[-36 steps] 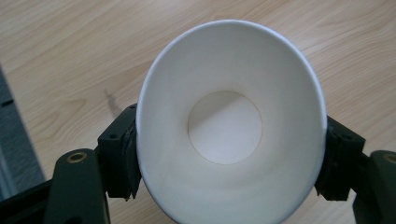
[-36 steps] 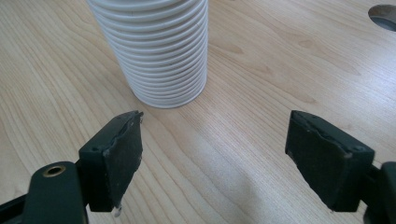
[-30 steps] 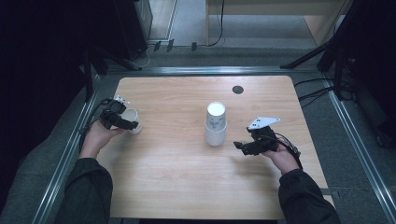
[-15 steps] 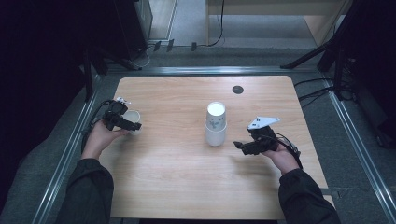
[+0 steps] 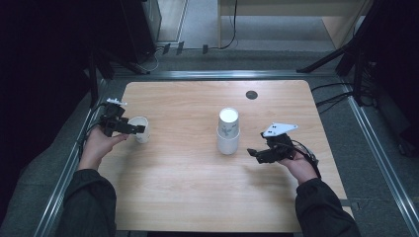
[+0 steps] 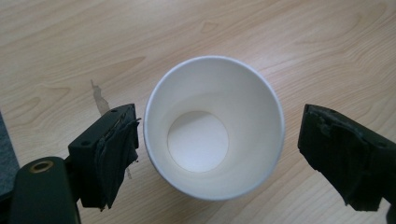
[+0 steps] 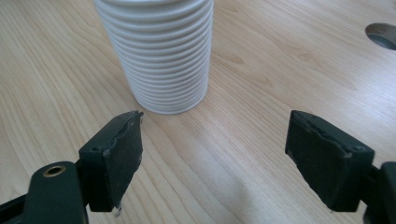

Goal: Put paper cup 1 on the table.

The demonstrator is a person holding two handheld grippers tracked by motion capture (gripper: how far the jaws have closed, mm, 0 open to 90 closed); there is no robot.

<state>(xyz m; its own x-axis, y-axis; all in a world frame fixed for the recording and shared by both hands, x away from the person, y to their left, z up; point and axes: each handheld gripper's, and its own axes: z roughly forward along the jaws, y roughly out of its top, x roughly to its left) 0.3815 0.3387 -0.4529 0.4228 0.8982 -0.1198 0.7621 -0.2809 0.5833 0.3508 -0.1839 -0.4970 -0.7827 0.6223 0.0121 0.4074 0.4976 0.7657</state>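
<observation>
At nine o'clock on the tabletop (image 5: 188,197), the left tongs (image 6: 217,154) stand released around a single paper cup (image 6: 212,126), not yet gripping. The right tongs (image 7: 212,158), also released, wait near the cup stack (image 7: 161,51). Next move likely calls for clenching on the cup.

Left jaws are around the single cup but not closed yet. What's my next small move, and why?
Probably close the left gripper on the paper cup. Its jaws stand open on either side of the rim, with a gap on each side, so nothing grips it yet. The right gripper hangs open short of the cup stack and can wait.
</observation>
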